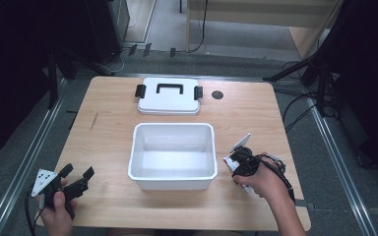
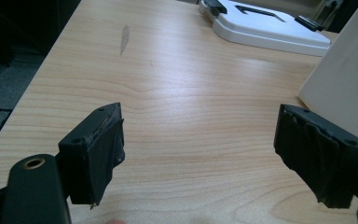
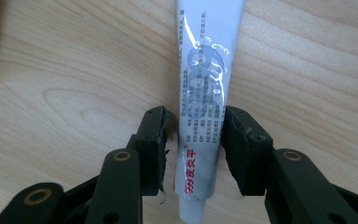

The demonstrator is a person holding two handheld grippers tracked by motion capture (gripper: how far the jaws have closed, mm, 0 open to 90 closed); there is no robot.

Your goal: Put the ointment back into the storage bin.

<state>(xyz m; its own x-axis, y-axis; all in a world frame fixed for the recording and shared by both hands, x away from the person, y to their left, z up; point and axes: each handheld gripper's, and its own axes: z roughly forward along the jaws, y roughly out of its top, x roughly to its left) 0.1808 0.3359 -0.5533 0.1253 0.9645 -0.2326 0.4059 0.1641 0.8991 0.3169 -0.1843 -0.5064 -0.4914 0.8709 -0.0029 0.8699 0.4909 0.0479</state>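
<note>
right gripper point(image 3: 193, 140): fingers point(image 3: 242, 149) closing round white squeeze tube w/ red+grey print point(image 3: 204, 93), right pad touching, left pad w/ sliver of gap, so not clamped yet. tube flat on light wood bench point(image 1: 108, 137) nr right edge, cap end toward gripper. to do well: finish squeeze mid-body, centre tube btwn pads, gentle so no paste out, lift level. left gripper point(image 2: 198, 140): fingers released, nothing btwn, nr front-left corner. white rectangular plastic bin point(image 1: 172, 177) at bench centre: empty. white lid w/ black handle+clips point(image 1: 169, 101) off, flat nr far edge.
</note>
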